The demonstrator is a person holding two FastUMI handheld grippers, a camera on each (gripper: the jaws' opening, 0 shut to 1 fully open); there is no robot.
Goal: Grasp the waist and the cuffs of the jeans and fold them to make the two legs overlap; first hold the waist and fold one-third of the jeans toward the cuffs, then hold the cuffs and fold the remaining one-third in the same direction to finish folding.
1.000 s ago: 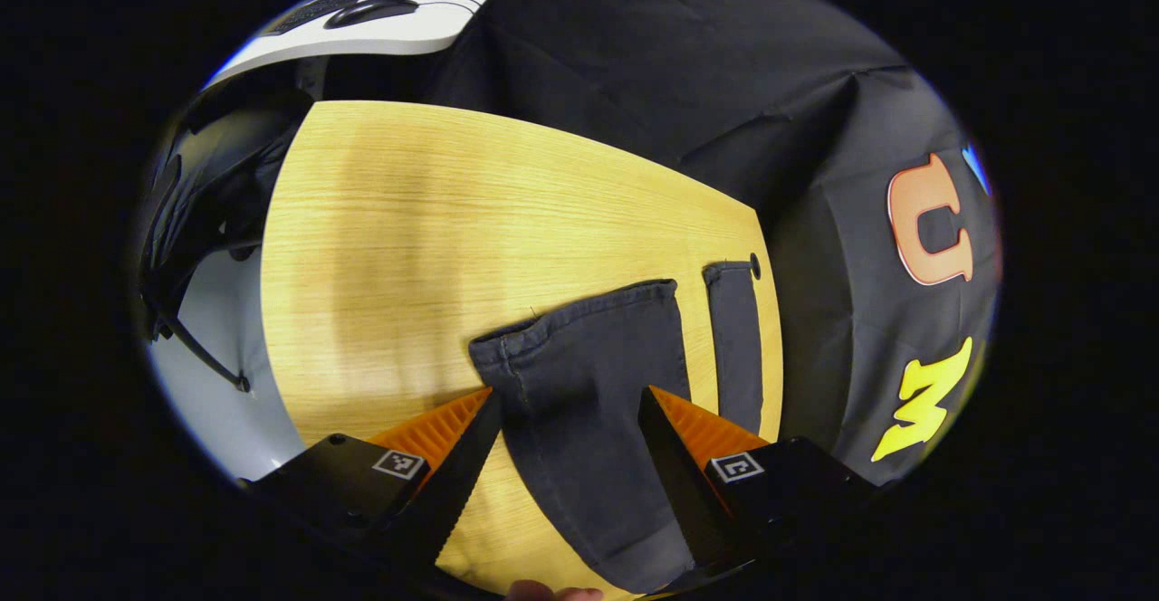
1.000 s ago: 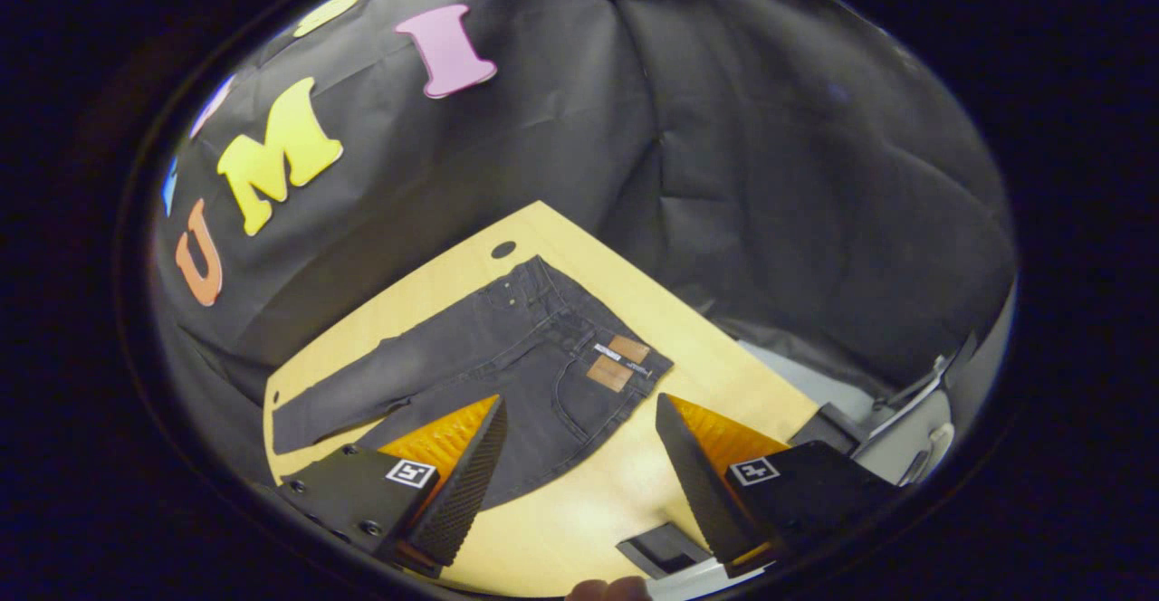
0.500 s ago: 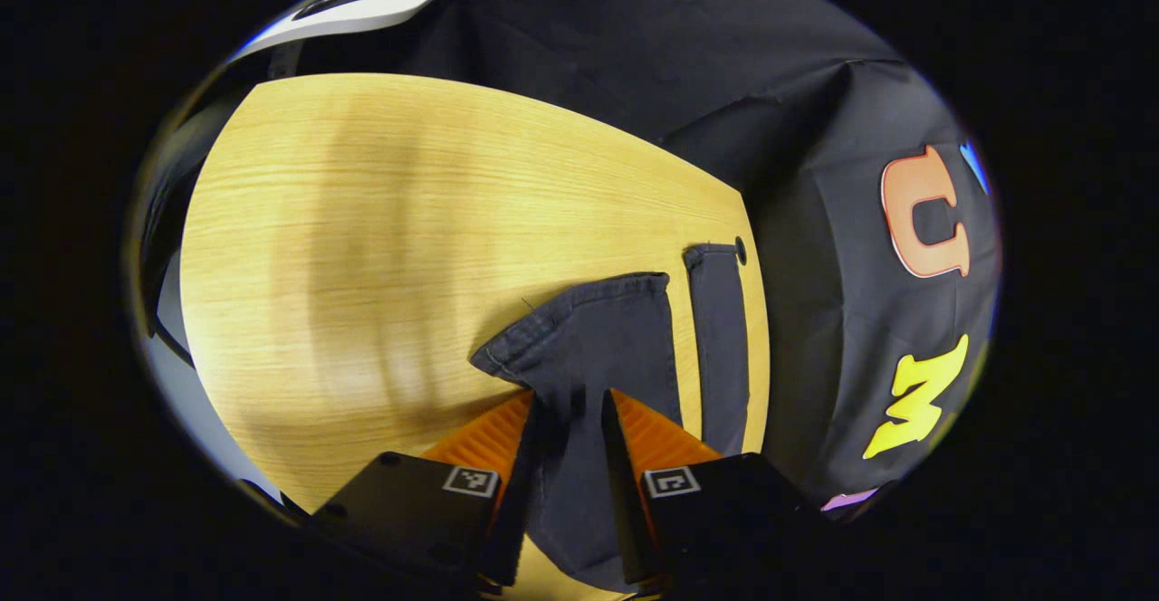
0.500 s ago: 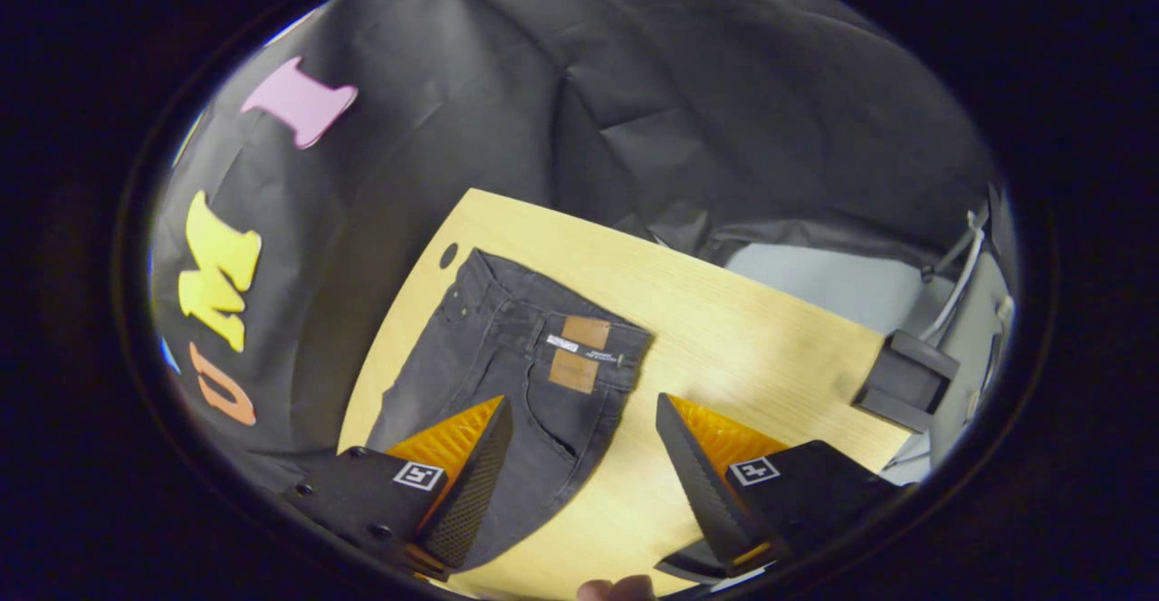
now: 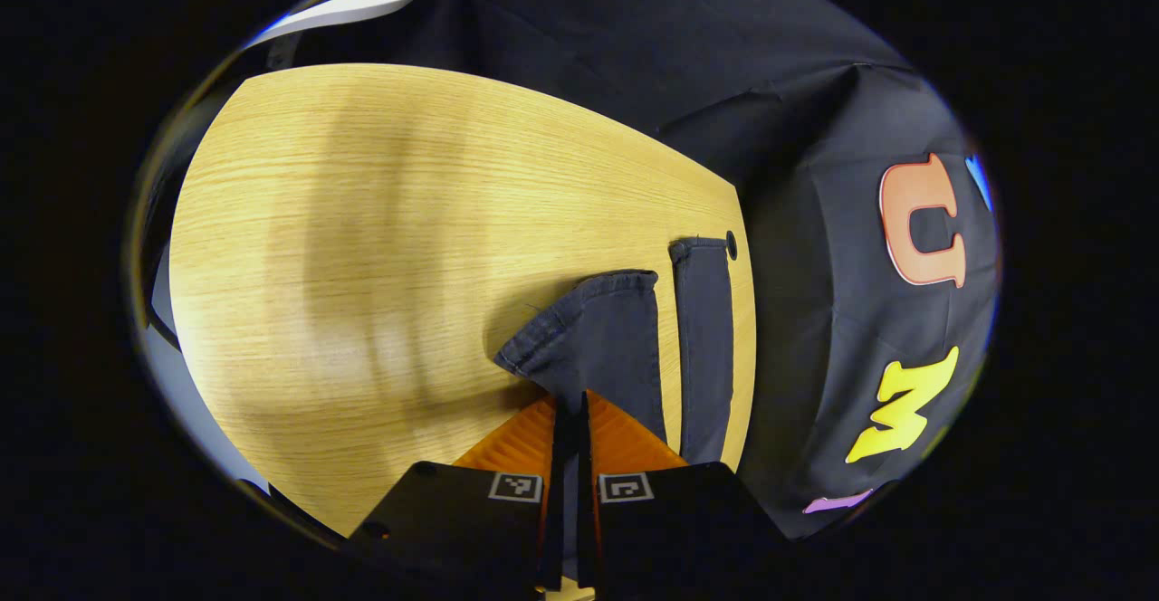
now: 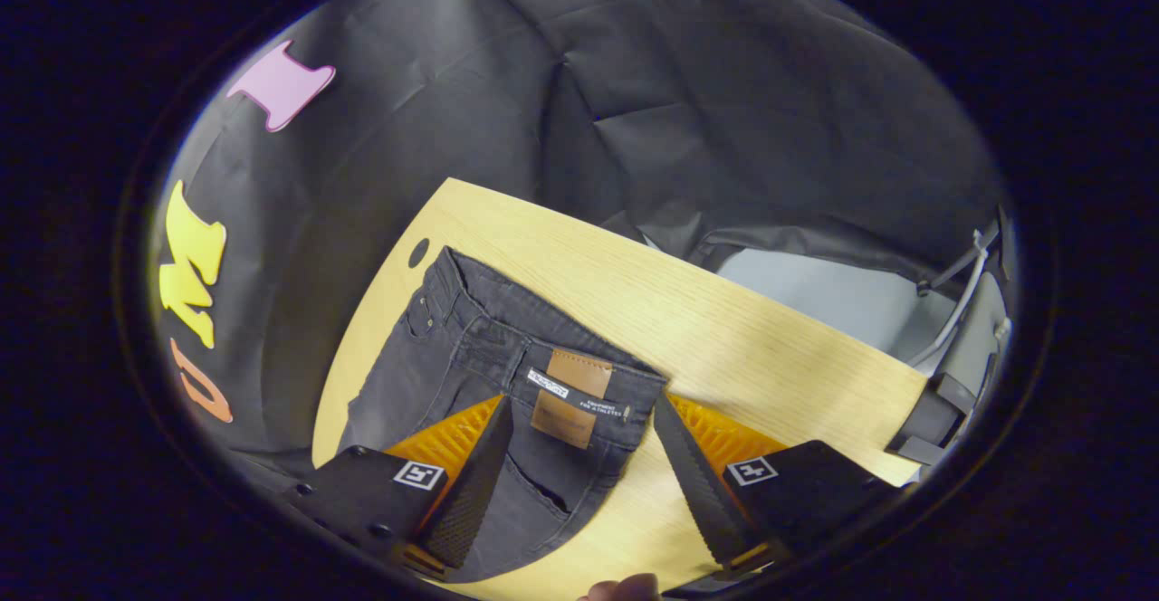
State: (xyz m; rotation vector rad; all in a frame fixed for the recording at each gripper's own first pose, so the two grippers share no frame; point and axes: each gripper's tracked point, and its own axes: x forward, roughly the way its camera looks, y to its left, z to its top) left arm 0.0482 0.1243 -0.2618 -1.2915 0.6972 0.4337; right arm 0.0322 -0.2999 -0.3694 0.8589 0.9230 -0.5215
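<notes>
1. Now, in the left gripper view, our left gripper [image 5: 569, 411] is pinched nearly closed on the near jeans leg, a thin strip of dark cloth caught between its two fingers.
2. We see that leg's cuff [image 5: 579, 320] lifted and curled off the table [image 5: 362, 248] just ahead of the fingertips.
3. We see the other cuff [image 5: 703, 262] lying flat near the table's far edge, beside a small round hole [image 5: 731, 245] in the top.
4. A narrow strip of bare wood shows between the two legs.
5. In the right gripper view, our right gripper [image 6: 579, 429] is wide open, its fingers standing either side of the jeans' [image 6: 453, 357] waist.
6. We see the waistband there, with two brown patches [image 6: 570, 397] between the fingers; neither finger presses on the cloth that we can tell.
7. We see the jeans spread flat on the table, waist toward the right gripper and legs running away toward the wall.
8. A fingertip [image 6: 625, 588] shows at the bottom edge of that view.
</notes>
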